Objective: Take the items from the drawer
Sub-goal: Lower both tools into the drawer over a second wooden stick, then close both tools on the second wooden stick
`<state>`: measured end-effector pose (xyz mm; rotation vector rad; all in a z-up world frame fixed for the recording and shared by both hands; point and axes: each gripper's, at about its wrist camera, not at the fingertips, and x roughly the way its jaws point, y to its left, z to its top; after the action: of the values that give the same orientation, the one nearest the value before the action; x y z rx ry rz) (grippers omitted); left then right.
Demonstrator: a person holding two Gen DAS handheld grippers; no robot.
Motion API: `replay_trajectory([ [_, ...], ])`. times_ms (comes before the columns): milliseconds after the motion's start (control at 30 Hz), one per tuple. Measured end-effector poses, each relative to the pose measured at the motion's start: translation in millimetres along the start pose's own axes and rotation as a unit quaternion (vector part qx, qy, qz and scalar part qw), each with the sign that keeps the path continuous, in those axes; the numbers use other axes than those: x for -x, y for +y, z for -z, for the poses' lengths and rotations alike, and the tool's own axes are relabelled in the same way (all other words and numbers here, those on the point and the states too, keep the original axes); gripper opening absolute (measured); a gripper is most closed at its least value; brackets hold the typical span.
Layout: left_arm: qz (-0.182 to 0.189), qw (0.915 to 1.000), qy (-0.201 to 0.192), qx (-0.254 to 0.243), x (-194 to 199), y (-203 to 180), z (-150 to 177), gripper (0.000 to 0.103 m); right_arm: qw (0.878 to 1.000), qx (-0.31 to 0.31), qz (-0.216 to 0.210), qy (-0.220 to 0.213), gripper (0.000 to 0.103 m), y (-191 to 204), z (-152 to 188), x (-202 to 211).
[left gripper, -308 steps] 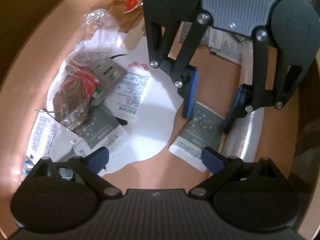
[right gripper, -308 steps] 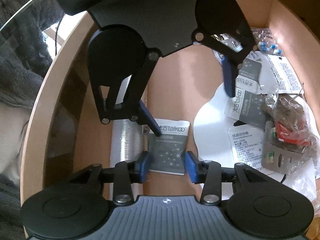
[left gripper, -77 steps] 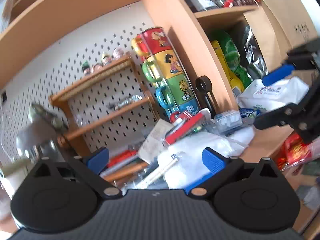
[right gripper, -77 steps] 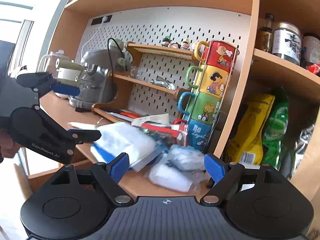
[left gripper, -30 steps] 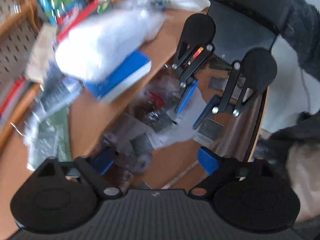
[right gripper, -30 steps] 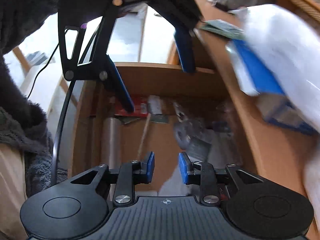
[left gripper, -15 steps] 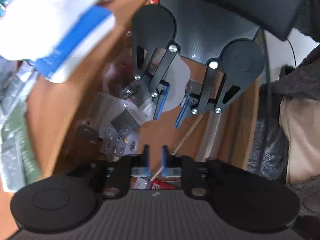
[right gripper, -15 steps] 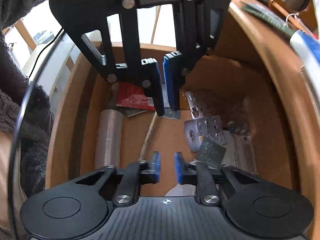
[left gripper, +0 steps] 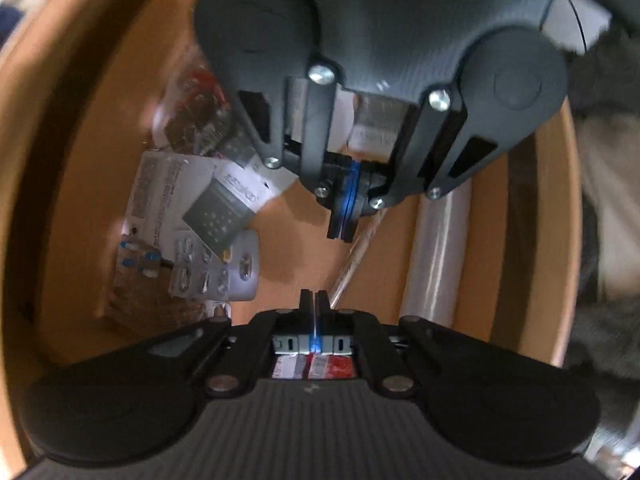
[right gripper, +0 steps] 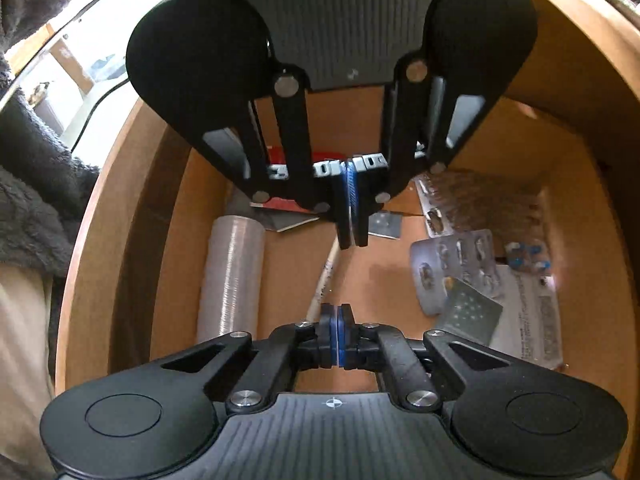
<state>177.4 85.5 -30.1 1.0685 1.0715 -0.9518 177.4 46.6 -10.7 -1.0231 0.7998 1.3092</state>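
Observation:
Both grippers point down into the wooden drawer (right gripper: 132, 240). In the left wrist view my left gripper (left gripper: 315, 300) is closing, its blue pads all but together with nothing between them. My right gripper (right gripper: 337, 314) is closing the same way, also empty. They face each other over a pale stick (right gripper: 326, 276) on the drawer floor. A roll of clear film (right gripper: 232, 276) lies to one side. On the other side lie silver blister packs (right gripper: 456, 268), a grey sachet (right gripper: 468, 316), blue capsules (right gripper: 528, 262) and a printed leaflet (right gripper: 532, 312). A red packet (right gripper: 288, 200) sits under the left gripper.
The drawer's walls (left gripper: 60, 160) close in on all sides. A crumpled clear bag (left gripper: 196, 120) lies at one end. A person's fuzzy dark sleeve (right gripper: 36, 184) is beside the drawer's outer edge.
Both grippers have sunk from the cluttered desk edge into the drawer. The left went from wide open to shut, and the right closed its small gap. They now hang closer together.

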Motion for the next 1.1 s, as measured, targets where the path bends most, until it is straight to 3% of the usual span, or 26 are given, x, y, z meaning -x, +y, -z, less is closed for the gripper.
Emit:
replay_trajectory([
  [33,0.003,1.0000,0.000,-0.003,-0.4,-0.1,0.7,0.004,1.000,-0.001,-0.001,-0.002,0.003,-0.2,0.4,-1.0],
  [67,0.007,1.0000,0.000,-0.004,-1.1,0.0,1.3,0.013,1.000,-0.003,-0.002,-0.005,0.004,-0.4,0.7,-2.0],
  [100,0.012,0.9999,0.005,-0.002,-2.8,0.5,1.7,0.034,1.000,-0.005,-0.004,-0.008,0.004,0.4,1.2,-1.9],
  [167,0.025,0.9996,0.012,-0.002,-4.8,1.1,2.3,0.048,1.000,-0.009,-0.007,-0.013,0.004,0.6,1.8,-2.0],
  [300,0.050,0.9984,-0.012,-0.023,-6.9,-1.6,1.9,0.048,0.999,-0.022,-0.020,-0.015,0.004,-1.2,2.3,-5.1],
  [533,0.039,0.9975,-0.004,-0.059,-24.8,-11.7,-1.7,0.045,0.999,-0.026,-0.017,-0.013,0.004,-3.6,5.1,-2.5],
  [633,0.045,0.9975,-0.014,-0.051,-21.4,-10.0,-0.3,0.042,1.000,-0.022,-0.016,-0.010,0.004,-4.3,6.9,-2.1],
  [700,0.058,0.9976,-0.018,-0.031,-19.6,-6.0,1.1,0.018,1.000,-0.015,-0.011,-0.004,0.004,-4.3,8.4,-2.5],
  [800,0.061,0.9979,-0.021,-0.005,-16.4,-2.3,3.7,0.008,1.000,-0.009,-0.010,0.000,0.005,-3.8,10.3,-1.9],
  [900,0.047,0.9987,-0.018,0.006,-12.9,-2.6,3.3,0.005,1.000,-0.006,-0.005,0.002,0.020,-2.1,10.7,1.1],
  [1000,0.032,0.9994,-0.014,0.008,-6.9,-3.5,2.4,0.005,1.000,-0.001,0.002,0.002,0.052,1.8,11.3,5.5],
  [1100,0.035,0.9989,-0.031,0.008,7.6,-3.0,3.3,0.005,1.000,0.017,0.009,0.018,0.055,4.4,13.6,-2.5],
])
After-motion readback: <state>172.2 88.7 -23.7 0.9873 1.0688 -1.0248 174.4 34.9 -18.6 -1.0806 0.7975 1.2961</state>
